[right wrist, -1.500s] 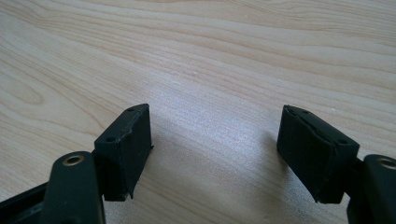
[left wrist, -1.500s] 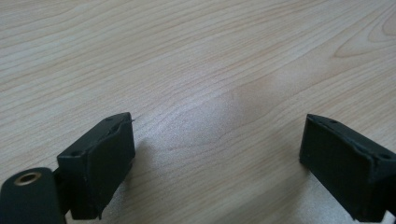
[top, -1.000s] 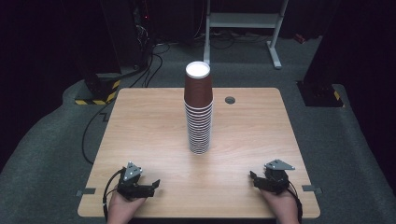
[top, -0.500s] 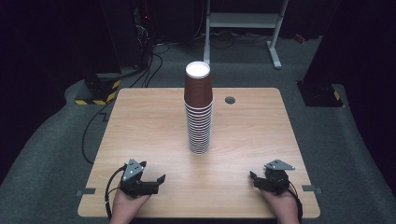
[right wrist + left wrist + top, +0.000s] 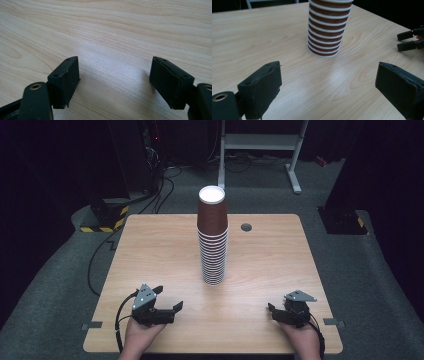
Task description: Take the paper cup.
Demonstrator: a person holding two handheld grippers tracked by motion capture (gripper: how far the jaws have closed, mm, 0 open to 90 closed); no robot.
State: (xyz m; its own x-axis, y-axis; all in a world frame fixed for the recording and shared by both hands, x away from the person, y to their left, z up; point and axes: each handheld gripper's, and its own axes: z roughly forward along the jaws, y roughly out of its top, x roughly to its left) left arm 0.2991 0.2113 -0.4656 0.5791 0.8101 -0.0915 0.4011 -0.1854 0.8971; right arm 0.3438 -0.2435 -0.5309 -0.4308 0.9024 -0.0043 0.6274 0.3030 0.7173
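Facing the cup stack (image 5: 212, 237) mid-worktop (image 5: 150, 250), left gripper (image 5: 167, 309) is held wide and empty for a reach; right gripper (image 5: 274, 311) is parked wide at the near edge.

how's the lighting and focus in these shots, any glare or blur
High view: the table is evenly lit, the room behind nearly black, the cup stack fairly sharp. Left gripper view: a pale sheen on the wood below the stack; the near fingers look soft. Right gripper view: a whitish glare patch on the wood between the fingers, far grain slightly blurred.
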